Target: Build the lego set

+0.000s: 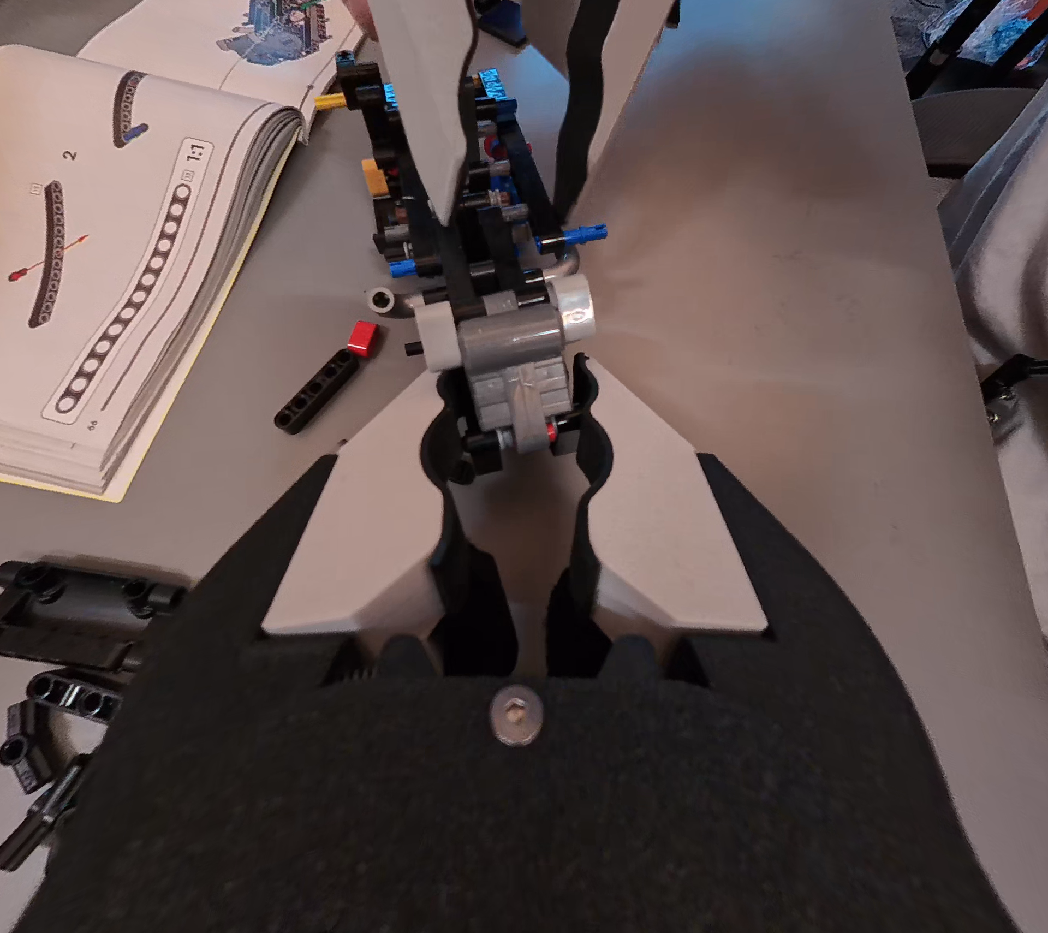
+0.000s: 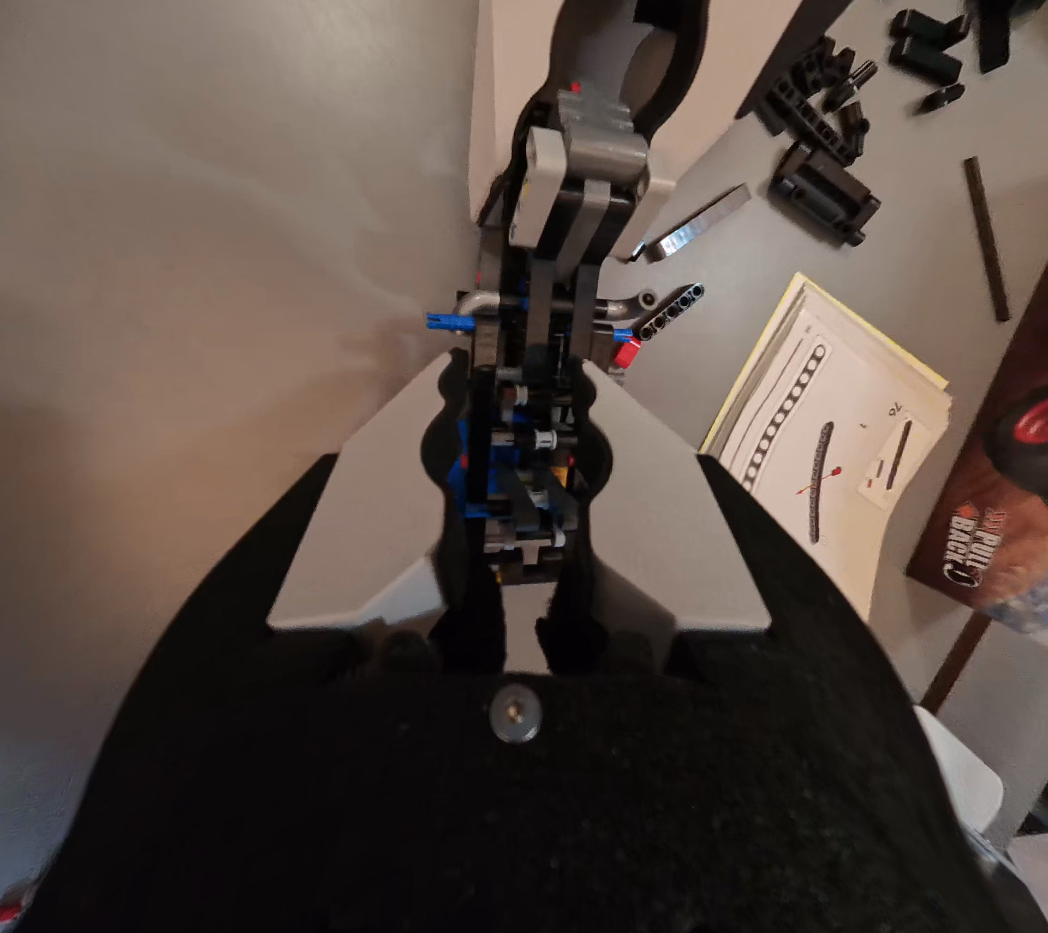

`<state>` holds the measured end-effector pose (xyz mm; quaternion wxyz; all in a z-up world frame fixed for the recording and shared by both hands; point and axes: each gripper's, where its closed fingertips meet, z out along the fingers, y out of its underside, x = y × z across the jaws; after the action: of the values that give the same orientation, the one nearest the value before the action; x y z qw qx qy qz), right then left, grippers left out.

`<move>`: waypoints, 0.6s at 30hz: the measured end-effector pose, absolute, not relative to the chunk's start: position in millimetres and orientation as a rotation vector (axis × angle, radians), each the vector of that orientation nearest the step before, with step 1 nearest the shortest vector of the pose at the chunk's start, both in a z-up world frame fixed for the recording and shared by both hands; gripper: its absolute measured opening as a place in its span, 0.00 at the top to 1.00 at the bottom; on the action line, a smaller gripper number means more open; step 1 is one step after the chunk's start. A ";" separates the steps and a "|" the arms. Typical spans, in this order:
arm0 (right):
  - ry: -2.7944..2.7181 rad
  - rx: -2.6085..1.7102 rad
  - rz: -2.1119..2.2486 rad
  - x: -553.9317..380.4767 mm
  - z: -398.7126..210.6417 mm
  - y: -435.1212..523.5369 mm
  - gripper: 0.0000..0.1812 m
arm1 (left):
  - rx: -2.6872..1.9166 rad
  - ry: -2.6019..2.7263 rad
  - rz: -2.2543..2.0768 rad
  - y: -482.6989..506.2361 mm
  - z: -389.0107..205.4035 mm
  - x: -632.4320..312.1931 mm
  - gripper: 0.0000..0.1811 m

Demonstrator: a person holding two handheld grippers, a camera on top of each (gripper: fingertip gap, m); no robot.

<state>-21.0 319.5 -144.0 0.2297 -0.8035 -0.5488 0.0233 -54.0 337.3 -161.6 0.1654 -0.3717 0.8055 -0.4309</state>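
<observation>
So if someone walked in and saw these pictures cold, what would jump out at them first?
The long black, grey and blue lego assembly, clamped at both ends: the left tongs grip its grey end and the right tongs grip the blue-and-black end, facing each other. Next, the open instruction booklet lying left of it in the left wrist view. Then a small red brick and a short black beam between booklet and model.

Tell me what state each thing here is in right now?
Lego model: part-built, held at both ends.
Left gripper: shut on the model's grey end.
Right gripper: shut on the model's black and blue end.
Instruction booklet: lying open.
Short black beam: loose on the table.
Red brick: loose, beside that beam.
</observation>
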 end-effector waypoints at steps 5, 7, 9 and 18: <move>-1.553 -2.225 0.087 -25.6 -146.0 316.1 0.84 | -1.067 2.294 -1.233 337.1 -161.5 -54.4 0.81; -1.548 -2.255 0.087 -24.9 -150.3 317.7 0.85 | -1.068 2.293 -1.233 336.7 -161.5 -54.4 0.81; -1.538 -2.265 0.117 -25.7 -149.6 318.4 0.86 | -1.072 2.292 -1.235 336.8 -161.4 -54.6 0.81; -1.560 -2.295 0.128 -25.2 -150.1 312.6 0.87 | -1.056 2.289 -1.217 332.2 -161.6 -54.7 0.81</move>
<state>-25.2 312.6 -150.1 0.1808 -0.8125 -0.5523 0.0455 -54.7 332.2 -161.6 0.1704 -0.3717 0.8057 -0.4286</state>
